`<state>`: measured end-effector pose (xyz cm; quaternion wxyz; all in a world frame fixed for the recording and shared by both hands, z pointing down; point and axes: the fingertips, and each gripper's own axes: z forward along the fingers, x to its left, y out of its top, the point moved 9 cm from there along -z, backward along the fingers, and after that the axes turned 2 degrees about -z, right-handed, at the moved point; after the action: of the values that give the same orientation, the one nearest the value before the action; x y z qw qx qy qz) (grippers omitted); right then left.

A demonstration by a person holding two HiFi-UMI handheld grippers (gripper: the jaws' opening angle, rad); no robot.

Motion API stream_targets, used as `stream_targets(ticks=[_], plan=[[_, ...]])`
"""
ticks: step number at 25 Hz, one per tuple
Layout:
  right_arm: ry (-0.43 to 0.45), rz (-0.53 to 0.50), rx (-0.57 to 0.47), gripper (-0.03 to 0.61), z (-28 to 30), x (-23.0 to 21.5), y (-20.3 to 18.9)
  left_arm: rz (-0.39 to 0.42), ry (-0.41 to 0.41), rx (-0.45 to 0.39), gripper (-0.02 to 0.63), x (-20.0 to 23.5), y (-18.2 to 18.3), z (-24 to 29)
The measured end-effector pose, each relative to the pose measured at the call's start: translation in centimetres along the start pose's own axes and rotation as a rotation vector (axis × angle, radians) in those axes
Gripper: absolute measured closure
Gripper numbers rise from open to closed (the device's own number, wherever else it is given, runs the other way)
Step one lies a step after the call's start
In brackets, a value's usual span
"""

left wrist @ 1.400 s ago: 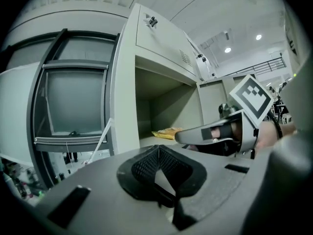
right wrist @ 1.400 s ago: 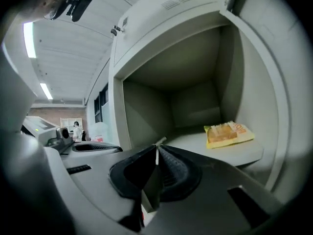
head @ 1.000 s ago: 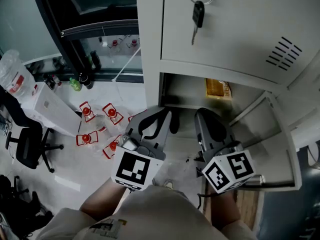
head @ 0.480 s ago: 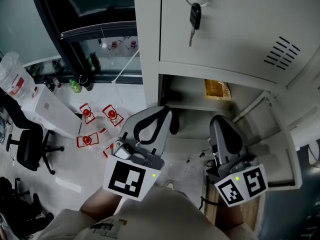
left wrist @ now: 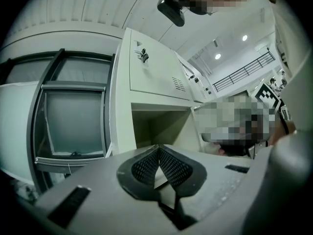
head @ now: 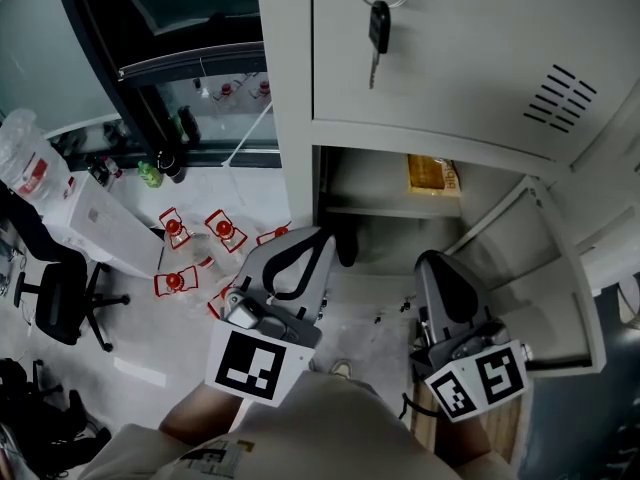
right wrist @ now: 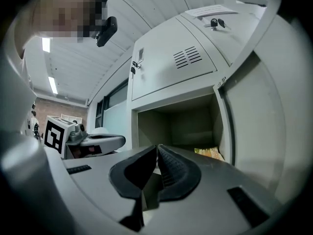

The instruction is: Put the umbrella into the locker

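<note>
Far left, on the floor (head: 130, 338): a black office chair (head: 60, 293), then a cluster of red-and-white items (head: 225, 226).

Left gripper (head: 325, 240): held level, aimed at the left front edge of the locker's open compartment. Jaws clenched, pads meeting at the tip, nothing between them.

Just right of that tip, a dark shape (head: 346, 248) sits at the compartment's lower left front. Can't tell if that's the umbrella; neither gripper view shows it clearly, since the jaws block the compartment floor.

Locker (head: 290, 118): upper door closed, key (head: 378, 28) hanging from its lock. The compartment below is open, with a yellow packet (head: 432, 173) at the back right.

Right gripper (head: 435, 263): level, facing the same opening, short of it. Jaws clenched, empty.

Far right: the compartment's door (head: 545, 268) swung wide open.
</note>
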<state>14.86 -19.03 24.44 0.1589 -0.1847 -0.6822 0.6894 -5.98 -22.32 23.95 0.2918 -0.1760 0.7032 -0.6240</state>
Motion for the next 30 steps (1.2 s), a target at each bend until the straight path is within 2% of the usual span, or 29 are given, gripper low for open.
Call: stream_targets(ticks=[13, 30], plan=[[0.018, -0.006, 0.066, 0.566, -0.2, 1.0, -2.2, -0.021, -0.011, 0.093, 0.605, -1.0, -3.3, -0.8], [0.003, -0.027, 0.085, 0.566, -0.3, 1.2, -2.6, -0.041, -0.021, 0.108, 0.605, -1.3, -3.9, -1.2]])
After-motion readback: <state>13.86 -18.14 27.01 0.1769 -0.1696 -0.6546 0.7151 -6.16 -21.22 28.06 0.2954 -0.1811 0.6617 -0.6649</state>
